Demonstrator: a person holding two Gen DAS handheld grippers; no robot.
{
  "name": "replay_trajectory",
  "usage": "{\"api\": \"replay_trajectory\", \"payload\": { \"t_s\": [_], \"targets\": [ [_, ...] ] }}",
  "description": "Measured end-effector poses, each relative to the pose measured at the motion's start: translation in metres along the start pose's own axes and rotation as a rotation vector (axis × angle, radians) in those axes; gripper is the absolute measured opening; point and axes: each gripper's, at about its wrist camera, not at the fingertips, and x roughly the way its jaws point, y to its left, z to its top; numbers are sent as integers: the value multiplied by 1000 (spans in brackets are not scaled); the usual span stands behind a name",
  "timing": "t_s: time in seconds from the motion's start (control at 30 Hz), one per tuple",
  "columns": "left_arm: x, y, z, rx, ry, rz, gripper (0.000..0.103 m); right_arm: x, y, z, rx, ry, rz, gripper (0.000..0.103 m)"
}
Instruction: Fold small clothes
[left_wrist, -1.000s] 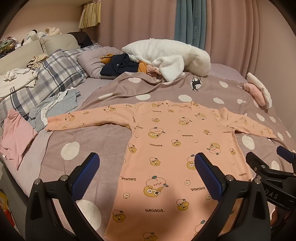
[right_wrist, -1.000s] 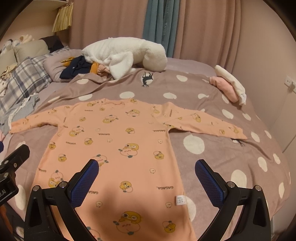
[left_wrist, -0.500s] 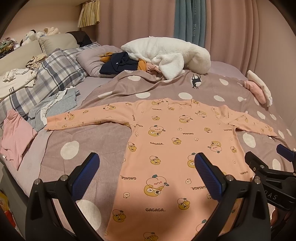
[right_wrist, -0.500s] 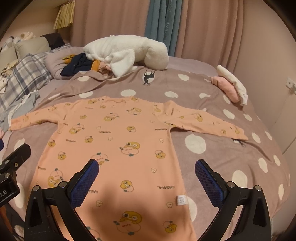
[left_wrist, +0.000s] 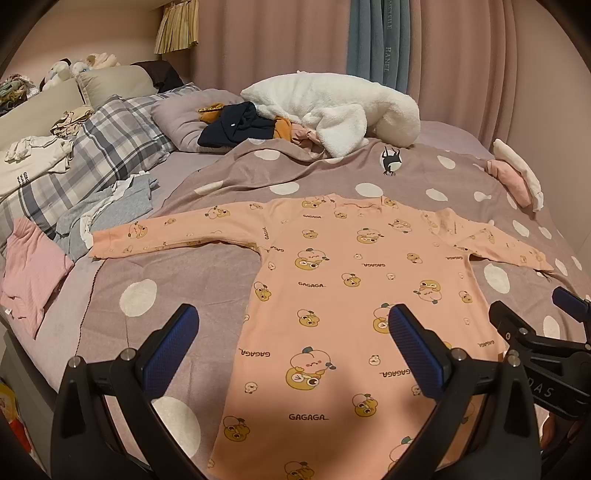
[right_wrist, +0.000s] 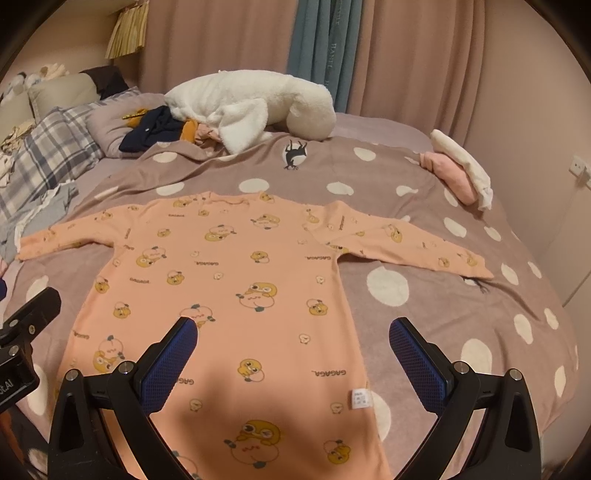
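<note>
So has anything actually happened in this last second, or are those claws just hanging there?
Hardly anything. Both views tipped or drew back slightly, so the peach top sits a little lower in the picture. The left claw and right claw stayed wide open, holding nothing. The top stayed spread flat on the dotted blanket, sleeves out.

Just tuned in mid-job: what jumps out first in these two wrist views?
The peach cartoon-print garment lies spread flat, sleeves out, on the polka-dot blanket at centre. Beyond it, near the pillows, sits a big white fluffy heap. The left gripper and the right gripper hover open over its lower part, holding nothing.
</note>
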Motion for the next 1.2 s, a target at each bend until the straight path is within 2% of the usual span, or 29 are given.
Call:
{"api": "replay_trajectory", "payload": {
  "t_s": [0.67, 0.87, 1.07, 1.2],
  "targets": [
    [3, 0, 0, 0, 7, 0, 103, 4, -2, 0, -2, 16, -10, 103],
    [6, -2, -1, 5, 11, 1, 103, 6, -13, 2, 29, 5, 7, 103],
    [11, -6, 2, -3, -2, -11, 103, 17, -69, -1, 178, 32, -7, 103],
    [19, -11, 5, -17, -19, -33, 103, 36, -131, 0, 319, 58, 22, 103]
  ]
}}
